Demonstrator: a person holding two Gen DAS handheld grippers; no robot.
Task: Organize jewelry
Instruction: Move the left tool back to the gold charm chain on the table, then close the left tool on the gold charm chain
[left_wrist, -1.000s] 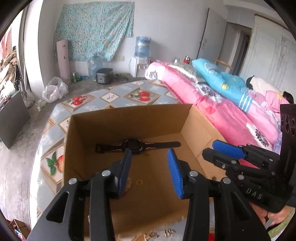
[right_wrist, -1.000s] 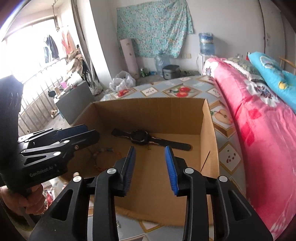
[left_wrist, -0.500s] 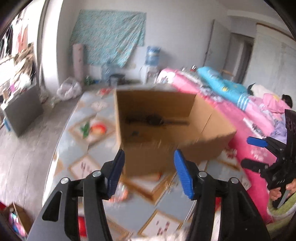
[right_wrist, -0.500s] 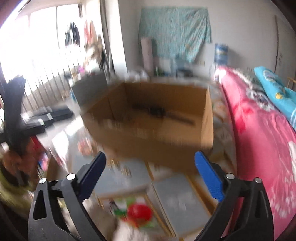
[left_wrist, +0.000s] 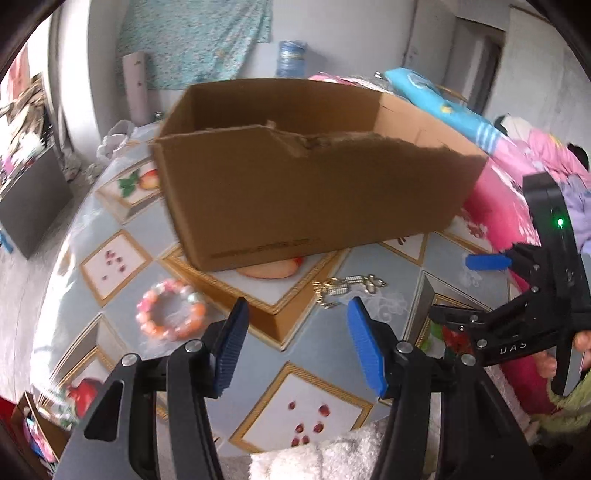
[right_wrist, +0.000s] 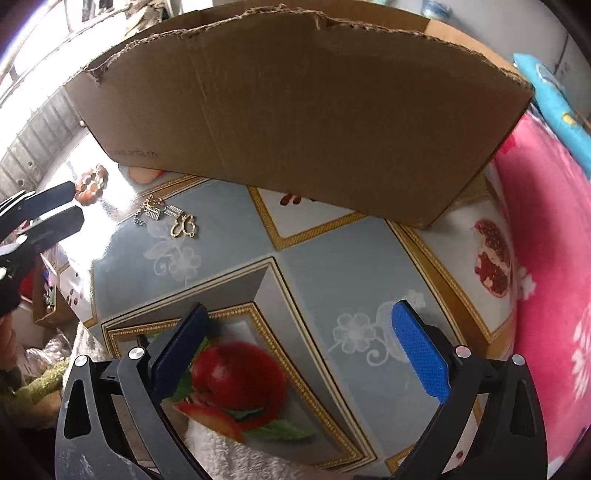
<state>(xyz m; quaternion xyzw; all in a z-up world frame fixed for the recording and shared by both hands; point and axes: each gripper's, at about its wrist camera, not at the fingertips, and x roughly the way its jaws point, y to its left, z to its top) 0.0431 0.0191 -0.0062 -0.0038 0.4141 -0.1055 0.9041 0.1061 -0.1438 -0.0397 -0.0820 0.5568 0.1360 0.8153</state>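
A brown cardboard box (left_wrist: 310, 192) stands on the patterned tablecloth; its inside is hidden from both views. It fills the top of the right wrist view (right_wrist: 295, 110). A pink and orange bead bracelet (left_wrist: 170, 314) lies on the cloth in front of the box, left of my left gripper (left_wrist: 295, 341), which is open and empty. A gold chain piece (left_wrist: 347, 286) lies just beyond its fingertips. It also shows in the right wrist view (right_wrist: 170, 218), with the bracelet (right_wrist: 92, 182). My right gripper (right_wrist: 299, 350) is wide open and empty above the cloth.
The tablecloth (right_wrist: 325, 266) has fruit pictures and gold diamond borders. A pink quilt (right_wrist: 554, 258) lies along the right side. A white fluffy cloth (left_wrist: 317, 458) sits at the near edge. A grey cabinet (left_wrist: 26, 206) stands left on the floor.
Both grippers have pulled back out of the box and dropped low over the cloth in front of it. The right gripper has opened wider. The watch inside the box is now hidden.
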